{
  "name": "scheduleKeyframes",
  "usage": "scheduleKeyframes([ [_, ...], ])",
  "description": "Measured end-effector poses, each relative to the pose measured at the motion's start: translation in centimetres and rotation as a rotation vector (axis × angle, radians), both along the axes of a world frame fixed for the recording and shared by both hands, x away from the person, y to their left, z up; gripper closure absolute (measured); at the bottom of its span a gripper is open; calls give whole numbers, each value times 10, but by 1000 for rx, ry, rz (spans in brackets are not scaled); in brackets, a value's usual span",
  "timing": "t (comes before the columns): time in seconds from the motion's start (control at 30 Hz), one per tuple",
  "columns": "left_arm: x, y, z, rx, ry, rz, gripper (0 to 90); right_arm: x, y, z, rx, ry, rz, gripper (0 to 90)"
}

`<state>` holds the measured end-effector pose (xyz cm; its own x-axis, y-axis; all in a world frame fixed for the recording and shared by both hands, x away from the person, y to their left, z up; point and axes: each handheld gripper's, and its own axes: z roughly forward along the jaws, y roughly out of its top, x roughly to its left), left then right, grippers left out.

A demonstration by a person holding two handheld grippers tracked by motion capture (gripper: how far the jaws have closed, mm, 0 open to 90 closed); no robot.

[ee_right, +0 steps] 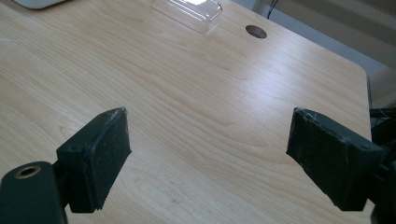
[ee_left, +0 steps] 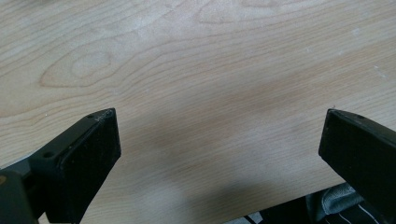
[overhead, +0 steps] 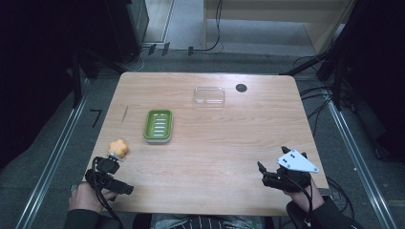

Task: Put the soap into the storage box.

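2 hand-held grippers rest at the near edge of a light wooden table (overhead: 215, 157), seen from above. At about 8 o'clock, the left gripper (overhead: 108, 172) sits in a person's left hand (overhead: 86, 195); its black body and cable are tangled together in the high view, so its jaws are hard to make out there. In the left gripper view the 2 black jaws stand wide apart over bare wood, with nothing between them, and the right-hand jaw is cut off by the frame edge. An orange flower-shaped toy (overhead: 118, 149) lies on the table just beyond this gripper, at 12 o'clock from it; whether the 2 touch is unclear.

At about 4 o'clock, the right gripper (overhead: 272, 177) is held in the right hand (overhead: 302, 191), with a grey 3-cornered plate on top hiding part of it. Its jaws are also spread wide and hold nothing.

Near the table's centre-left lies a green slotted soap dish (overhead: 158, 126). At 12 o'clock, a clear plastic tray (overhead: 209, 95) sits near the far edge, faint against the wood, with a round dark table hole (overhead: 241, 88) just to its right.
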<state>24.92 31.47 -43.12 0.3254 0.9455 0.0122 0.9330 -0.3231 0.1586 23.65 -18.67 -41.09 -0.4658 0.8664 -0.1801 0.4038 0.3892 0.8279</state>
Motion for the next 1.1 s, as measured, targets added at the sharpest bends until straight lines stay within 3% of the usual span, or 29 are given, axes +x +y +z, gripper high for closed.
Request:
scheduleKeyframes([
  [0.53, 3, -3, 0, 3, -5, -11, 0, 1, -2, -1, 10, -1, -4, 137],
  [0.73, 6, -1, -3, -2, 11, -10, 0, 2, -1, -1, 8, 0, 4, 137],
  [1.1, 16, 4, 1, -16, -24, 1, 0, 1, 2, 0, 0, 4, 8, 137],
])
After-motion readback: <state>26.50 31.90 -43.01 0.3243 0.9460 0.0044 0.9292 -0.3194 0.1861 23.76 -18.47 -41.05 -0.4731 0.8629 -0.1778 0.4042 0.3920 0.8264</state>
